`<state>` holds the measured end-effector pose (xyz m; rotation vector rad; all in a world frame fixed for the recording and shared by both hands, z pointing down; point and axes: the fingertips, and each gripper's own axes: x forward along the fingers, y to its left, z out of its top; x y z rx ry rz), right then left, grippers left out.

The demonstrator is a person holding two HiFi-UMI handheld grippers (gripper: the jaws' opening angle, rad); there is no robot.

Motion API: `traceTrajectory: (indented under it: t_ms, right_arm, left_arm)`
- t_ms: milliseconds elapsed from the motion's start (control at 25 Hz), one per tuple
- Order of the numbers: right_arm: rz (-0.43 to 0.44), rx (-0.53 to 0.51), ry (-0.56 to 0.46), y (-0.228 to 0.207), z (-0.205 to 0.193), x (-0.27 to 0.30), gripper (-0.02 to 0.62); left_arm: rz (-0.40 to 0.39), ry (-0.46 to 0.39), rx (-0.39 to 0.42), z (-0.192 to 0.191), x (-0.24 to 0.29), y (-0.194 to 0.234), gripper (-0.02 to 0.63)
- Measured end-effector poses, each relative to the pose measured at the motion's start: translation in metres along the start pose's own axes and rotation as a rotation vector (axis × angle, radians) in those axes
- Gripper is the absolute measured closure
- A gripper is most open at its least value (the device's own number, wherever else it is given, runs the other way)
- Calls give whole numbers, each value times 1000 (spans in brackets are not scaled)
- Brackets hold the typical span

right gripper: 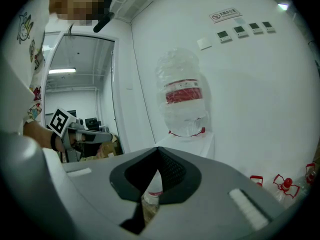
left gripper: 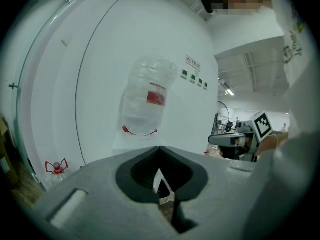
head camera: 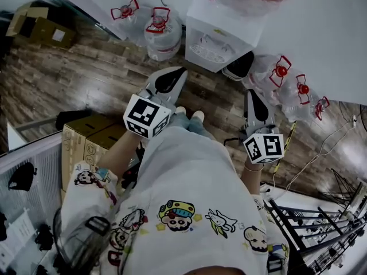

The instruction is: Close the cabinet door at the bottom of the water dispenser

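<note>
Left gripper (left gripper: 160, 153) is pinched fully together with nothing in it. Right gripper (right gripper: 159, 153) is just the same, clamped and empty. The 2 are held out side by side, both aimed at the water dispenser (head camera: 215, 36) and clear of it. The dispenser stands on the wooden floor (head camera: 74, 79) against the white wall (head camera: 321, 33), with an upturned bottle (left gripper: 147, 96) on top. Its bottom cabinet door can't be made out, as the gripper bodies cover it. Spare bottles (head camera: 162, 36) sit on the floor, 2 left of the dispenser and 3 to its right.
</note>
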<state>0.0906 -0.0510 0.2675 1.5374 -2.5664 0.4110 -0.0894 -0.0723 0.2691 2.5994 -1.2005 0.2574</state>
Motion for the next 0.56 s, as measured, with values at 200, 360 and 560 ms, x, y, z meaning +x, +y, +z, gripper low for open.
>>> traceTrajectory:
  t_ms: [200, 360, 560]
  right_arm:
    - [3, 3, -6, 2, 1, -1, 586]
    - [5, -5, -8, 2, 3, -2, 586]
    - [-6, -12, -15, -4, 4, -4, 586]
  left_arm:
    - [-8, 9, 4, -1, -2, -2, 607]
    - [-10, 10, 2, 1, -1, 0, 607]
    - [-26, -1, 15, 5, 8, -5, 607]
